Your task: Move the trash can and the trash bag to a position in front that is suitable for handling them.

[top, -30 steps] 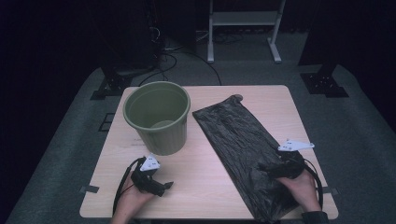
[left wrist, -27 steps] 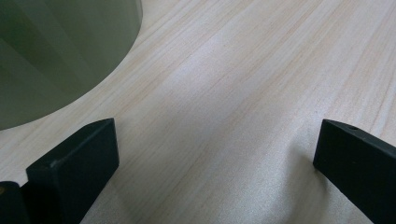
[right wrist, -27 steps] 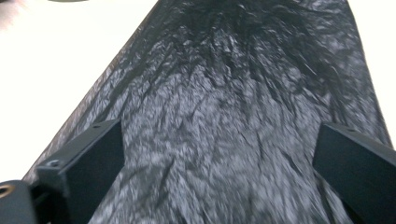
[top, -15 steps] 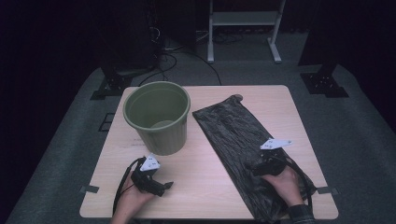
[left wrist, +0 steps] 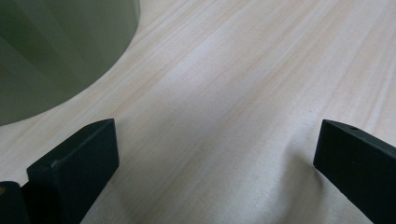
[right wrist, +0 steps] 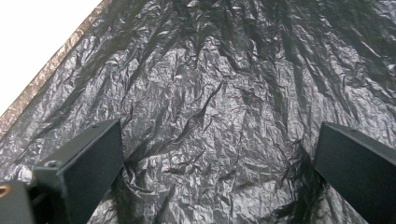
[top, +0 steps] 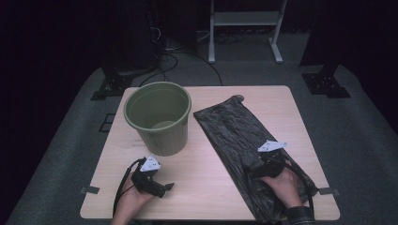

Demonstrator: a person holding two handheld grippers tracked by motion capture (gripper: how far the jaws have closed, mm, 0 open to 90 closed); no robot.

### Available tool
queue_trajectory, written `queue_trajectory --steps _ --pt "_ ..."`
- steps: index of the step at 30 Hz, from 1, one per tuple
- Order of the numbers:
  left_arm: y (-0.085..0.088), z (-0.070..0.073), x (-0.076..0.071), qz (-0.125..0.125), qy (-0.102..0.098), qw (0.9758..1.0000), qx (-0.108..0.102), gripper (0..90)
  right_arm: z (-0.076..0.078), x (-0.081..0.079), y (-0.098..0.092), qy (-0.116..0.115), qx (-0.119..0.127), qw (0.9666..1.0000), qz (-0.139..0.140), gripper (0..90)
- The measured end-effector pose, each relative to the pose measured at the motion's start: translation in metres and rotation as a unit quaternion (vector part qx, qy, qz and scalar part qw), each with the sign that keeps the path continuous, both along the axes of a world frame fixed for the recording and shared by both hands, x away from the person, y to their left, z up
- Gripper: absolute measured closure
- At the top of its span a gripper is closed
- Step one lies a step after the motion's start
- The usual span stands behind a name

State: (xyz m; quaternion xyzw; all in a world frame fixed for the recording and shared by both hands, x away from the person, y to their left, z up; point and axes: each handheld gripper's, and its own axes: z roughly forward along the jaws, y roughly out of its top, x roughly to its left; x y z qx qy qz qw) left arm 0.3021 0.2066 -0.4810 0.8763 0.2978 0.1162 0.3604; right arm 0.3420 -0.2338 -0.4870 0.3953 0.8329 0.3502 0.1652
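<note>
Since a second ago your right gripper [top: 257,165] has slid left and toward you across the bin bag [top: 237,136], from its right edge to the middle of its near half; your left one has stayed put.

Starting at the left: your left gripper [top: 159,186] rests low on the bare wooden table [top: 206,187], just in front of the green waste bin [top: 158,117], jaws spread wide with nothing between them. The left gripper view adds what the high view cannot: the bin's wall sits close at its upper left, and only wood grain lies between the jaws.

Further right, the black bag lies flat, its long axis running from the far middle of the table down to the near right corner. Your right gripper is directly over it, jaws wide and not yet pinching. The right gripper view shows crinkled plastic [right wrist: 219,116] spanning the gap, with the bag's edge up at the left. Your right hand is clearly the nearer one for a grab
</note>
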Motion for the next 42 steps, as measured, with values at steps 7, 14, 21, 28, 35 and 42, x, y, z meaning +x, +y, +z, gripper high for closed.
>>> queue_trajectory --steps 7,14,21,28,35,42 --pt "0.005 0.008 -0.001 0.014 0.02 0.9996 -0.01 0.0 0.0 0.001 -0.001 0.003 0.001 1.0 0.0 0.9" --pt "0.005 0.02 -0.006 0.02 0.019 0.9995 -0.017 0.0 0.0 0.001 -0.001 0.003 0.001 1.0 0.0 1.0" --pt "0.007 0.035 -0.008 0.011 0.019 0.9992 -0.035 2.6 0.0 0.001 -0.001 0.004 0.002 1.0 0.002 1.0" --pt "0.011 0.051 -0.009 0.018 0.005 0.9992 -0.036 2.4 0.0 0.001 -0.001 0.004 0.002 1.0 0.003 1.0" --pt "0.017 0.073 -0.01 0.033 -0.004 0.9985 -0.044 2.4 0.0 0.001 -0.001 0.003 0.002 1.0 0.003 1.0" --pt "0.026 0.089 -0.009 0.044 -0.017 0.9979 -0.044 2.4 0.0 0.001 -0.001 0.004 0.003 1.0 0.003 1.0"
